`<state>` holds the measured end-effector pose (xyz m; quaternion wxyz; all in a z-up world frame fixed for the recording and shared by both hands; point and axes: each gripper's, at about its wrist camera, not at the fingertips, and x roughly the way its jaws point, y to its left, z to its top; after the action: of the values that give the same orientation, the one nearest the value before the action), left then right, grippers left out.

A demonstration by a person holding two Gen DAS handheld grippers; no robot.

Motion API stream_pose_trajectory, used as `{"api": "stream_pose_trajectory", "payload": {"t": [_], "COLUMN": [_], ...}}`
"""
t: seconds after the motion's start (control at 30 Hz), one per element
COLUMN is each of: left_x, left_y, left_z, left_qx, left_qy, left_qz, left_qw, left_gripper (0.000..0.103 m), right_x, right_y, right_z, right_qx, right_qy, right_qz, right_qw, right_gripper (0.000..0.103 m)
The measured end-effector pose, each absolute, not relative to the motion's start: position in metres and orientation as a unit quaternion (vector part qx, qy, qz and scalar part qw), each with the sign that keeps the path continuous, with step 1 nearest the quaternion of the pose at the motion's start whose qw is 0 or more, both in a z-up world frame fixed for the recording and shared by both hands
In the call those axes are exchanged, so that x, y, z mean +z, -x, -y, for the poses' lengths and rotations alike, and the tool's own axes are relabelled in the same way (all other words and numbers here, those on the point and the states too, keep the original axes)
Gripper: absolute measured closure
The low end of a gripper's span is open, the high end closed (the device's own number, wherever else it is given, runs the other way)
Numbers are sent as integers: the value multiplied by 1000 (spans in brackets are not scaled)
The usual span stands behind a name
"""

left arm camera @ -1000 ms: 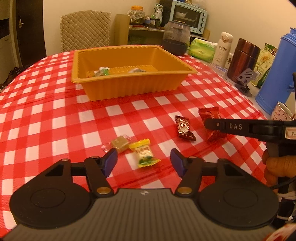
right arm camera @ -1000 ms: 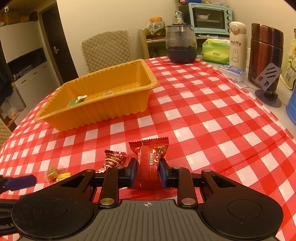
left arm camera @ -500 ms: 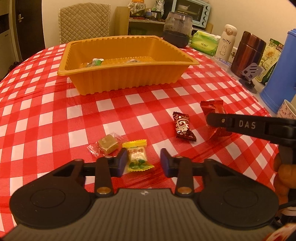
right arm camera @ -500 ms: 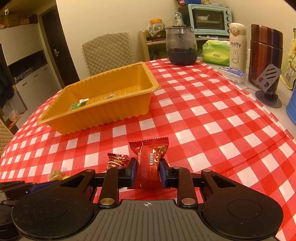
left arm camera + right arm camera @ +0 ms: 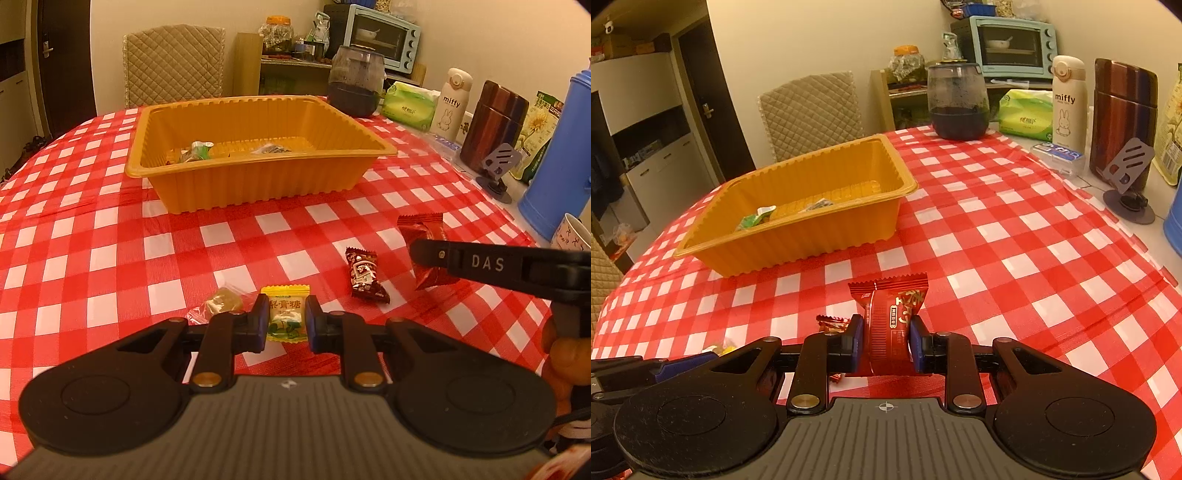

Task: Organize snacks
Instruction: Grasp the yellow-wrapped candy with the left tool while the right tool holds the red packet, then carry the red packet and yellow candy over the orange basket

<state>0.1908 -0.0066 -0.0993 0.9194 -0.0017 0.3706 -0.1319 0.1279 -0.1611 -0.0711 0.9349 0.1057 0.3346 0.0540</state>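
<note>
Domestic dining area adjoining a kitchen. A table covered by a red-and-white checked cloth (image 5: pixel 110 236) occupies the foreground, with a quilted chair (image 5: pixel 173 66) at its far side. Far right, a light-blue toaster oven (image 5: pixel 1015 48) sits on a shelf beside a storage jar (image 5: pixel 907 64). Along the table's right edge: a thermos flask (image 5: pixel 1067 103), tissue pack (image 5: pixel 1027 114), and blue jug (image 5: pixel 557 155). Far left, a door (image 5: pixel 705 99).

Clear-wrapped candy (image 5: pixel 221 303) half hidden behind left gripper's finger (image 5: pixel 255 325). Brown-wrapped snack (image 5: pixel 831 324) mostly covered by right gripper's linkage (only crimped end shows). Red packet (image 5: pixel 424 254) crossed by right gripper's finger (image 5: pixel 480 264). Orange tray (image 5: pixel 236 184): contents too small to identify. Blue flask (image 5: pixel 554 155), cup (image 5: pixel 570 234) cut by right edge. Person's hand (image 5: pixel 565 354) partly out of frame.
</note>
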Motion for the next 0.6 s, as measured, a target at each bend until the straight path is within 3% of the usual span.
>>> {"api": "stream_pose_trajectory", "payload": {"t": [0.6], "left_x": [-85], "left_y": [-190], "left_z": [6], "left_qx": [-133], "left_qy": [10], "left_qz": [-350], "left_qw": [927], "left_gripper": [85], "right_x": [-62], "right_y": [-125], "right_z": [155], "right_qx": [62], "right_qy": [-96], "right_qz": [-321], "right_qw": [940], "right_gripper": [76]}}
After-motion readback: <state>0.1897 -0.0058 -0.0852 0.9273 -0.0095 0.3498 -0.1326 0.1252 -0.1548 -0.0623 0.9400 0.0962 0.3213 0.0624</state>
